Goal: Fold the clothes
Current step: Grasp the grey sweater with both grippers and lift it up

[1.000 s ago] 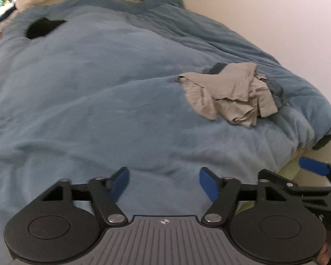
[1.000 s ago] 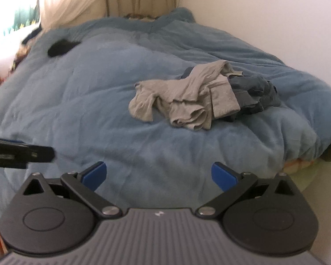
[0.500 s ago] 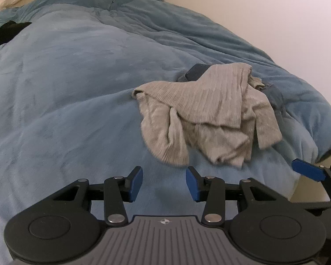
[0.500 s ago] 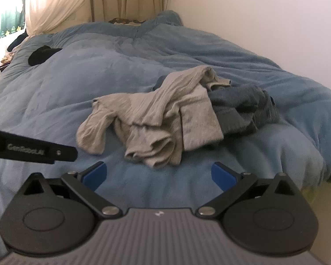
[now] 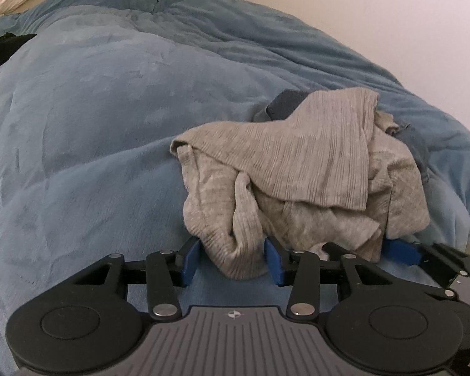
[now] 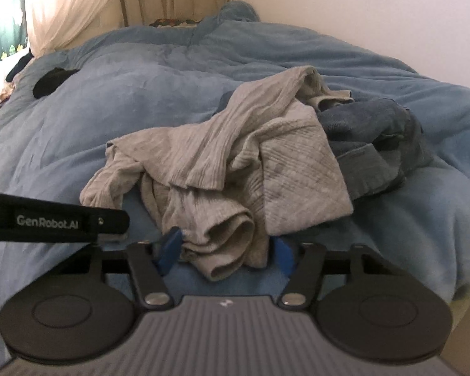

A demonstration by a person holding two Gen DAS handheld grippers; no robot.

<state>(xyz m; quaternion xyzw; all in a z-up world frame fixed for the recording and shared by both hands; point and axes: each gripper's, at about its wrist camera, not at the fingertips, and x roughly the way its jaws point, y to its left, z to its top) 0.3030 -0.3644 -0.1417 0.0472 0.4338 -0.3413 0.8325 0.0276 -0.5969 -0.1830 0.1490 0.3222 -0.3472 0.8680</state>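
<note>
A crumpled grey ribbed garment [image 5: 297,163] lies in a heap on the blue duvet [image 5: 94,125], partly over a darker blue garment [image 6: 376,144]. My left gripper [image 5: 232,257] straddles the heap's near left fold. The cloth hangs between its blue pads, which stand about half apart and do not squeeze it. My right gripper [image 6: 225,250] sits around the rolled near end of the grey garment [image 6: 219,163]. Its jaws are closing with that roll between them, and the right pad is still a little clear of the cloth. The left gripper's black side [image 6: 47,222] shows at the left of the right wrist view.
The duvet covers the whole bed, with a pale wall [image 6: 391,15] along its right side and curtains [image 6: 78,6] at the far end. A small black item [image 6: 51,81] lies far left on the duvet. The bed's edge drops off at the lower right.
Both grippers have come forward and down to the clothes heap. The left jaws narrowed early and now have cloth between them. The right jaws have swung in from wide open around the grey roll.
</note>
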